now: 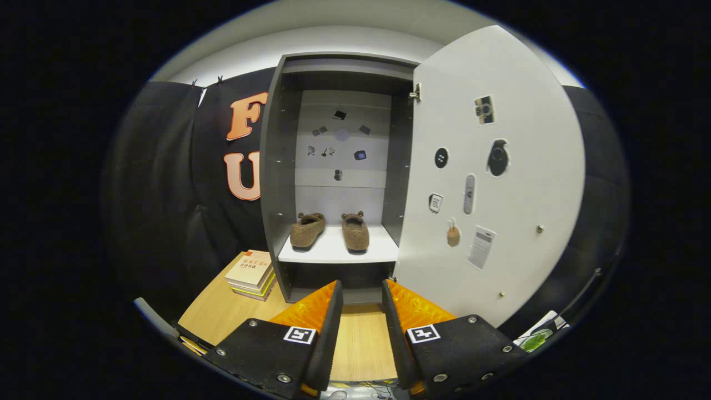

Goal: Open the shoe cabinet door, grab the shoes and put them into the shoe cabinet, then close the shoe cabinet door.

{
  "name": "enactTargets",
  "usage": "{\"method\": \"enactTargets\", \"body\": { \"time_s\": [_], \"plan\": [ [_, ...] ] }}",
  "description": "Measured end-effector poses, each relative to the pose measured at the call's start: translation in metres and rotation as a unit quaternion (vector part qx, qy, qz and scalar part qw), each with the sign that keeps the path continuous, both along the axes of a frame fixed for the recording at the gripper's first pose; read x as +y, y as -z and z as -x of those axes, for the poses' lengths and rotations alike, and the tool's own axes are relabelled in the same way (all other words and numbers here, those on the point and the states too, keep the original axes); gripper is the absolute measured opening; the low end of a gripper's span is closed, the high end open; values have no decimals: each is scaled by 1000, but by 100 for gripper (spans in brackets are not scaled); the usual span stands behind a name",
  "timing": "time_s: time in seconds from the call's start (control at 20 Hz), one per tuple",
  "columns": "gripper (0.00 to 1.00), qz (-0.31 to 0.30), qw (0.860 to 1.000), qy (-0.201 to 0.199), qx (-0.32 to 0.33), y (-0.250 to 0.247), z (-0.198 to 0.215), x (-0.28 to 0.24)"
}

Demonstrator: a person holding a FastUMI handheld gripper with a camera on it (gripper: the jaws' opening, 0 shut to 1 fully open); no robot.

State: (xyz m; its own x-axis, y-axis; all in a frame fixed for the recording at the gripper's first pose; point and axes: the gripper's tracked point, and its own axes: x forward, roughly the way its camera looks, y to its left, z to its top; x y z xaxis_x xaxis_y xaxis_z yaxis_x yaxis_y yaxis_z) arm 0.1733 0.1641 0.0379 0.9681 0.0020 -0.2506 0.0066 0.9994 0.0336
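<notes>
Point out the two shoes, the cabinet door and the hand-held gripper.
left shoe (307, 230), gripper view, fuzzy upper.
right shoe (355, 232), gripper view, heel end.
cabinet door (522, 183), gripper view, bare inner face, swung open.
hand-held gripper (361, 297), gripper view, open gap between fingertips.

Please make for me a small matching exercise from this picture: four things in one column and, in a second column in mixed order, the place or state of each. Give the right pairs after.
Things:
1. shoes
2. cabinet door
3. stack of books
4. claw

Places or states:
A. swung open to the right of the cabinet
B. on the wooden table, left of the cabinet
C. side by side on the white shelf inside the cabinet
D. open and empty, in front of the cabinet

Right pairs: 1-C, 2-A, 3-B, 4-D
</notes>
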Motion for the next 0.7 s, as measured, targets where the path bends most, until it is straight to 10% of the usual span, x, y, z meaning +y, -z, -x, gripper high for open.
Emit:
{"method": "enactTargets", "body": {
  "time_s": [0.7],
  "plan": [
    [52,-9,990,140,28,23,72,-166]
  ]
}}
